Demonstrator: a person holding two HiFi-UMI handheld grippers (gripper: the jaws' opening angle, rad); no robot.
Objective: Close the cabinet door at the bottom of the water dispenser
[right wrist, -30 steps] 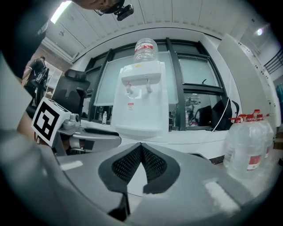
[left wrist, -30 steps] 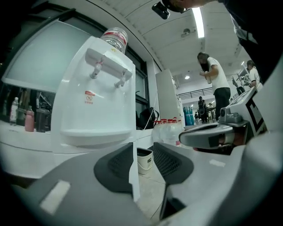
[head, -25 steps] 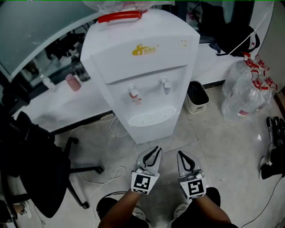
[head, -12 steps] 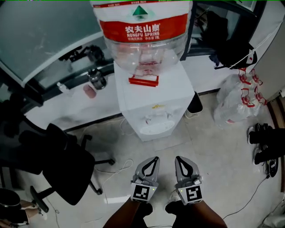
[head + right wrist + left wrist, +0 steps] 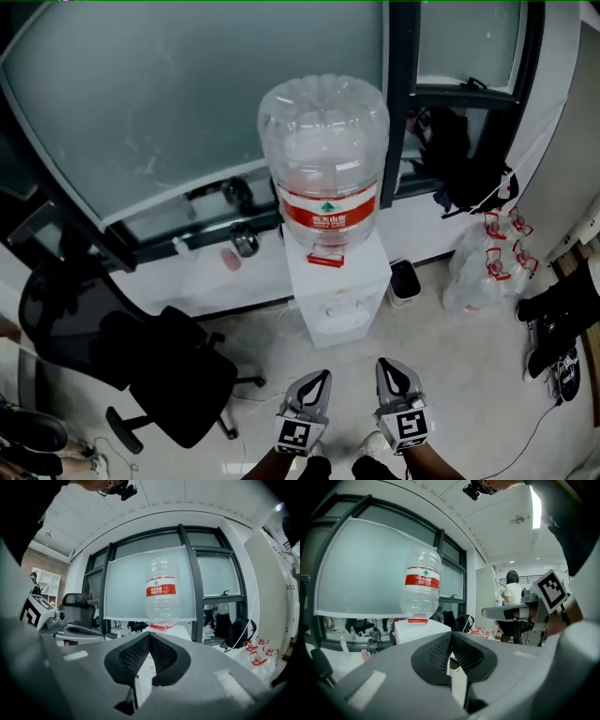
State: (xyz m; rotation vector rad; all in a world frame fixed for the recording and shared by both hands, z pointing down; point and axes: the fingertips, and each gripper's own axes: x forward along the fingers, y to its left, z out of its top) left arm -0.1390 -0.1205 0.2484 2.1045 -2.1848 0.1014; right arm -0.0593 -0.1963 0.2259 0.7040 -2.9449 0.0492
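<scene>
Both grippers are side by side at the bottom of the head view, well apart from the water dispenser. The left gripper is pinched fully shut with nothing in it, and the same goes for the right gripper. In the gripper views they're aimed at roughly the height of the bottle, so nowhere near floor level.

The cabinet door is down at the foot of the dispenser's front, on the side facing the grippers. From this steep angle it can't be made out, so it can't be told whether it's ajar or already shut.

What could probably go wrong:

- A lot of height has to be lost first. If the door is reached for half blind, the taps or drip tray could get poked instead.
- With the tips closed to a narrow point, the push could skid off the panel, especially if it's landed near the hinge edge.
- Too hard a shove and the whole unit could be rocked, with that big bottle perched on top.
- Too soft and the door might bounce back open.
- The small bin just beside the dispenser could get clipped on the way in.
</scene>
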